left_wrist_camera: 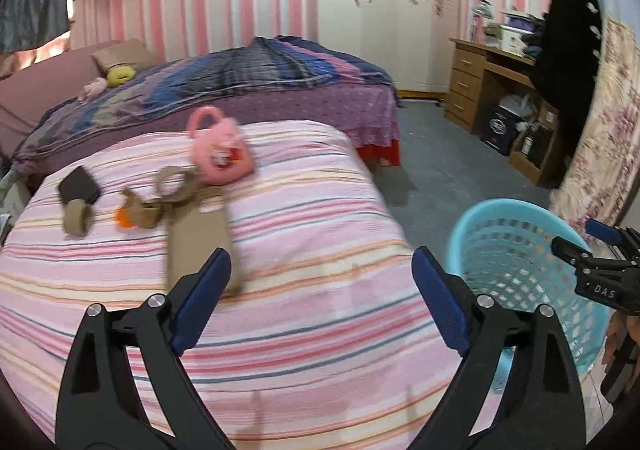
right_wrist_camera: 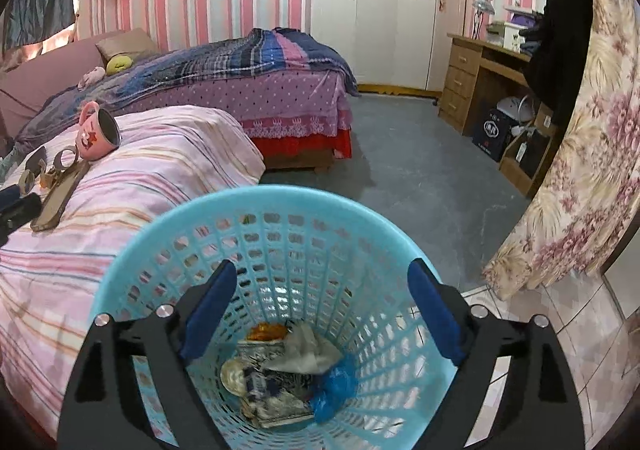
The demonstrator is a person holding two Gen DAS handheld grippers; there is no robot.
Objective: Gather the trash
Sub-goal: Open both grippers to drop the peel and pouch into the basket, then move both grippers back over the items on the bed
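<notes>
My left gripper stands open over a pink striped bedspread, with nothing between its blue pads. Ahead of it lie a flat cardboard piece, a tape ring, a short cardboard roll, a dark square piece and an orange scrap. A pink mug lies on its side behind them. My right gripper is open and empty above a light blue basket. Wrappers and crumpled bags lie at the basket's bottom. The left wrist view shows this basket beside the bed.
A second bed with a plaid blanket stands behind the striped one. A wooden desk with boxes under it is at the right wall. A floral curtain hangs close to the basket on the right. Grey floor lies between them.
</notes>
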